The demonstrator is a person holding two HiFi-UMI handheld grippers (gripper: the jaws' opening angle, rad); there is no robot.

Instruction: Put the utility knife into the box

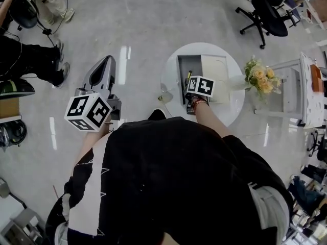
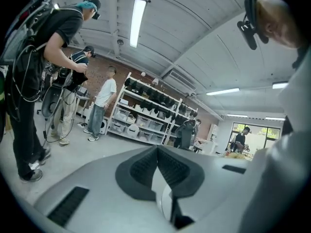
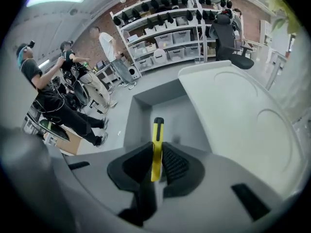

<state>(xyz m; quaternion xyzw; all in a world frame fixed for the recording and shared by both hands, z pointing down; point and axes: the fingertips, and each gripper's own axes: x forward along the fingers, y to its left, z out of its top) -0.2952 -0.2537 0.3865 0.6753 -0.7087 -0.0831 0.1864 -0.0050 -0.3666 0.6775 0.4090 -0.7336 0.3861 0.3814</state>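
Note:
My right gripper (image 3: 156,165) is shut on a yellow utility knife (image 3: 156,144), which stands on edge between the pads with its black tip pointing forward. The knife hangs over the open grey box (image 3: 177,118), whose pale lid (image 3: 233,115) lies folded out to the right. In the head view the box (image 1: 190,65) sits on a round white table (image 1: 230,106), and the right gripper (image 1: 190,87) hovers over its near left part with the knife (image 1: 187,78) sticking out ahead. My left gripper (image 1: 106,61) is held out to the left above the floor, away from the table. Its jaws (image 2: 157,153) are shut and empty.
A bouquet of pale flowers (image 1: 261,77) stands by a white trolley (image 1: 306,91) right of the table. A black office chair (image 1: 266,13) is beyond it. People stand at the far left (image 1: 30,60), and storage shelves (image 3: 165,38) line the back wall.

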